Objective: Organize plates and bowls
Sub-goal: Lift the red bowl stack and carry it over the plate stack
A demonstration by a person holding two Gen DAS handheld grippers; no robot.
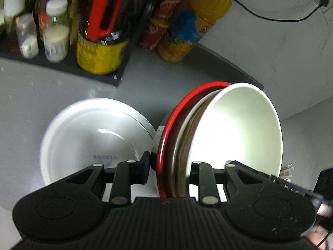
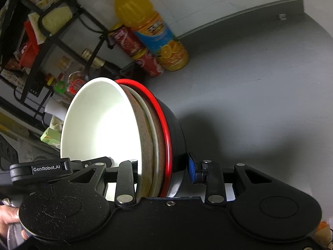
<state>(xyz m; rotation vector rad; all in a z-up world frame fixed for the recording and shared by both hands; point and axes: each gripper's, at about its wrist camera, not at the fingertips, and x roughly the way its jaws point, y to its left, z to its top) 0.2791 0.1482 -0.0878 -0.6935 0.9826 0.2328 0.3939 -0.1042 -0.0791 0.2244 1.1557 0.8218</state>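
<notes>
Both grippers — left (image 1: 167,171), right (image 2: 164,171) — level, jaws pinching the tilted bowl stack (image 1: 229,129) from opposite sides.

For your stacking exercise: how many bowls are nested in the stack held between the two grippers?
3, perhaps more hidden: the white bowl innermost, a brown-sided bowl around it, and the black bowl with the red rim outermost. A pale rim shows between the last two.

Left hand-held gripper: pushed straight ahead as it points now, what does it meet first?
The left hand-held gripper already straddles the tilted stack of nested bowls; beyond that, probably grey countertop, then the orange juice bottle. Depth unclear.
</notes>
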